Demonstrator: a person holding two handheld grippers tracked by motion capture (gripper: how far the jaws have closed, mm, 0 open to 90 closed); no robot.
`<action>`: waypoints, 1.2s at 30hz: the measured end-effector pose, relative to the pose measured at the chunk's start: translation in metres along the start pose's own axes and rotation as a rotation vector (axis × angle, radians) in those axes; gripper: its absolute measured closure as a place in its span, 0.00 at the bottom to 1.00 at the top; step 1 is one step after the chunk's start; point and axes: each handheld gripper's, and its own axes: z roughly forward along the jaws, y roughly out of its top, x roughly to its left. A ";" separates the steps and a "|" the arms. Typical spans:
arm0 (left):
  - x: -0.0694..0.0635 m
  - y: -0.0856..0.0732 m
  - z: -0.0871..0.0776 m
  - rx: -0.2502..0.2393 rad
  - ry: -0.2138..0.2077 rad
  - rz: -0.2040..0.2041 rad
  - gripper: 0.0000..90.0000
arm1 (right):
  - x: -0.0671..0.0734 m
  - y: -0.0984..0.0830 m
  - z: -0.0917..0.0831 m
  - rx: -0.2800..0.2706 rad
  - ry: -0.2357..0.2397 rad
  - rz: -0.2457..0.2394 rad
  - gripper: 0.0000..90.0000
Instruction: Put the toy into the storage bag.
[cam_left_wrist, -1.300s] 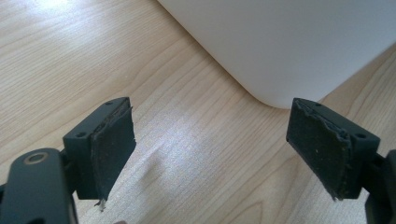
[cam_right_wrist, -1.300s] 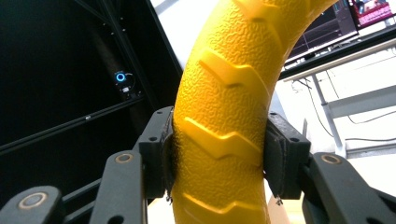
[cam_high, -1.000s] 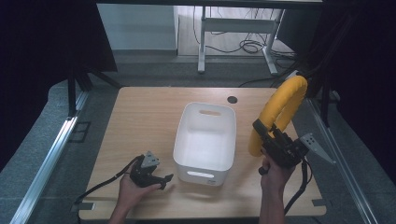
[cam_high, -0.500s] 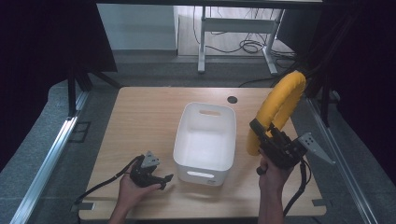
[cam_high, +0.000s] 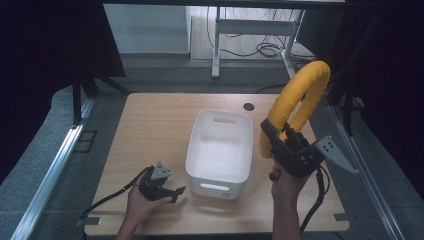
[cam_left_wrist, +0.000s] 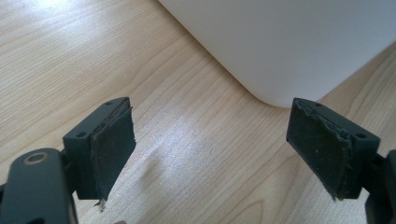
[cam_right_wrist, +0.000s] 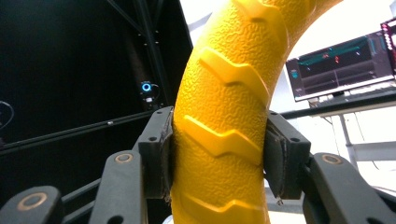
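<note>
ring: yellow textured ring with raised zigzag tread, rubber-like (cam_high: 296, 102), held up off the bench at the right, arching above the right gripper; its lower end sits just right of the bin's right wall. Close up (cam_right_wrist: 229, 116) the pebbled surface and chevron ribs run straight through the grip.
right gripper: black two-finger gripper (cam_high: 280, 145) in the person's right hand, fingers (cam_right_wrist: 159, 149) closed on the ring, pads pressed against both sides of it; grey three-cornered plate sticks out to its right, cable trails down toward the bench edge.
bin: white rectangular plastic bin with slot handles (cam_high: 240, 122), middle of the bench, long axis running away from the person, nothing visible inside.
left gripper: black gripper (cam_high: 172, 192) in the person's left hand, resting low on the bench just left of the bin's near corner. Fingers (cam_left_wrist: 109, 149) open wide, nothing between them, only bare wood; bin's rounded corner (cam_left_wrist: 280, 46) lies just beyond them.
bench: light wood-grain bench top (cam_high: 150, 130), round dark grommet hole near the far edge.
backdrop: monitor with graph traces (cam_right_wrist: 341, 65) behind the ring in the right gripper view.
</note>
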 end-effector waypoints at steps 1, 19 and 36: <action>0.000 0.000 0.000 0.000 0.000 0.000 0.17 | 0.003 0.001 0.003 -0.006 0.007 -0.009 0.56; 0.003 -0.001 -0.003 -0.002 0.000 -0.008 0.17 | 0.039 0.001 0.056 0.011 0.091 -0.016 0.56; 0.005 -0.002 -0.004 -0.002 -0.005 -0.007 0.17 | 0.065 -0.028 0.082 0.037 0.120 0.018 0.56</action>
